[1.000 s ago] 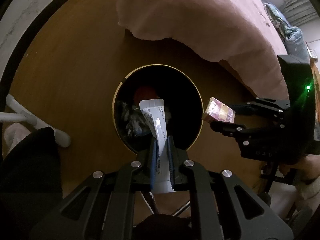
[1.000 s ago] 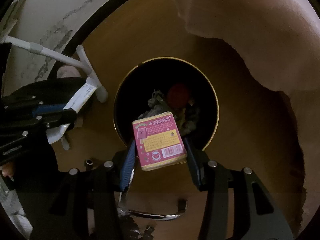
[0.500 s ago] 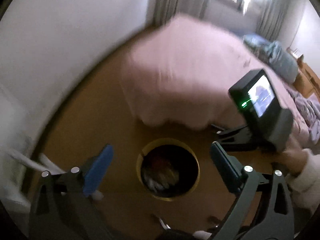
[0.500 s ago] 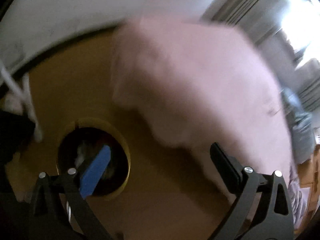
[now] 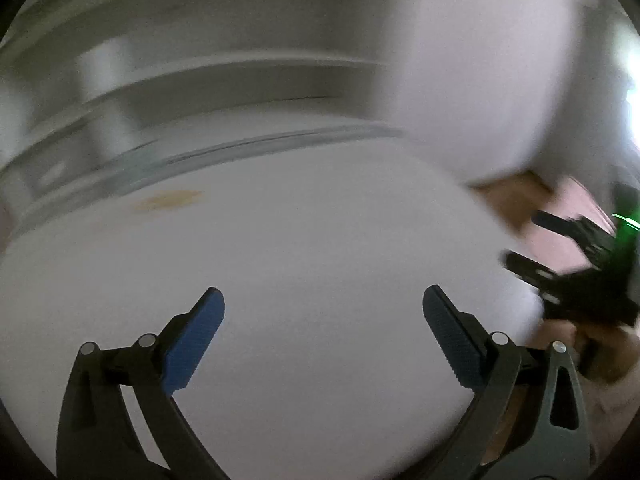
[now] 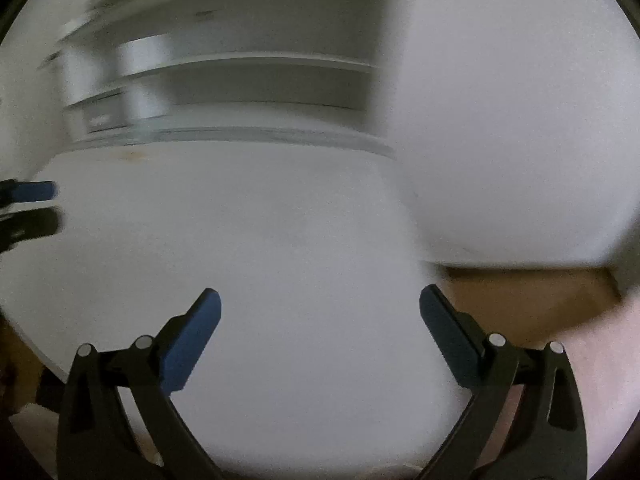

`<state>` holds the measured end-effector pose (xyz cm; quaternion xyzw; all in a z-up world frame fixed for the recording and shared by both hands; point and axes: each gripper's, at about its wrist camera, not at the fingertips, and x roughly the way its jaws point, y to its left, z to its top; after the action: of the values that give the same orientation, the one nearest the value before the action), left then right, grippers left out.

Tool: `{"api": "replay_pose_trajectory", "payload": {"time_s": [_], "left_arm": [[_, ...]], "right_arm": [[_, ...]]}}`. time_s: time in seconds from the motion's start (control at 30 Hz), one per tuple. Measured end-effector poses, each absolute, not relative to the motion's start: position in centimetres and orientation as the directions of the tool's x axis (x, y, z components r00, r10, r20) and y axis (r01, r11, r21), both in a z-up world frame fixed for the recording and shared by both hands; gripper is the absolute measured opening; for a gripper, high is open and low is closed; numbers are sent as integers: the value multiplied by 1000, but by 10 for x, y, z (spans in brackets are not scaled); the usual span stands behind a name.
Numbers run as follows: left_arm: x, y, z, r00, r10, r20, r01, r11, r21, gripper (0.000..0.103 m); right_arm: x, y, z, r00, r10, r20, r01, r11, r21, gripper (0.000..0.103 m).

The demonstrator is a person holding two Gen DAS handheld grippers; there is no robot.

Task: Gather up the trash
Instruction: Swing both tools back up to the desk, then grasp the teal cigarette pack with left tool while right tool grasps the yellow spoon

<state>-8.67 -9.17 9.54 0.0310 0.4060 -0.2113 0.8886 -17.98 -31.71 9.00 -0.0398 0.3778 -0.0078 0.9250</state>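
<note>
While everything was motion-blurred, the left gripper [image 5: 323,300] and right gripper [image 6: 320,300] both hung spread wide, nothing between them, over a white tabletop [image 6: 280,220].

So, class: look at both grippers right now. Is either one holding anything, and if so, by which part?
Nothing is held. The left gripper and the right gripper both stand wide open, with only the blurred white surface behind them.

Both views are dim, greyish and smeared by heavy motion blur; only the claws stay sharp. Glare is seen at the left view's right edge, and fisheye bending throughout.
</note>
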Motion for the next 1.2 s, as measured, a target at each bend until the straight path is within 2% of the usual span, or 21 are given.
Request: {"api": "replay_pose_trajectory", "payload": {"time_s": [0.1, 0.2, 0.33, 0.53, 0.6, 0.63, 0.7, 0.77, 1.13, 1.2], "left_arm": [[-51, -11, 87, 585, -194, -787, 169, 979, -116, 96], [-22, 45, 82, 559, -116, -821, 38, 993, -114, 96], [9, 85, 82, 573, -67, -817, -32, 994, -103, 96], [72, 77, 85, 576, -81, -813, 3, 995, -97, 96], [89, 61, 88, 581, -94, -809, 21, 995, -100, 96], [98, 53, 87, 580, -106, -808, 38, 994, -103, 96], [105, 35, 84, 575, -104, -811, 58, 995, -87, 96], [120, 22, 80, 570, -105, -815, 75, 994, -76, 96], [189, -54, 37, 527, 9, -850, 128, 988, 89, 95], [198, -60, 32, 509, 26, -860, 124, 987, 104, 87]], "right_arm": [[-116, -252, 90, 689, 93, -719, -193, 980, -58, 96], [-60, -194, 86, 627, 190, -756, -323, 946, -30, 96], [-2, -129, 71, 549, 229, -804, -441, 896, -46, 90], [57, -90, 55, 464, 226, -856, -512, 857, -51, 70], [65, -88, 53, 436, 237, -868, -527, 849, -33, 54], [69, -93, 53, 419, 261, -870, -536, 844, -5, 50], [73, -91, 52, 410, 278, -869, -543, 840, 12, 26], [68, -93, 54, 401, 282, -871, -552, 834, 16, 14], [13, -190, 66, 499, 238, -834, -397, 917, 24, 14], [7, -204, 65, 500, 229, -835, -383, 923, 23, 14]]}}
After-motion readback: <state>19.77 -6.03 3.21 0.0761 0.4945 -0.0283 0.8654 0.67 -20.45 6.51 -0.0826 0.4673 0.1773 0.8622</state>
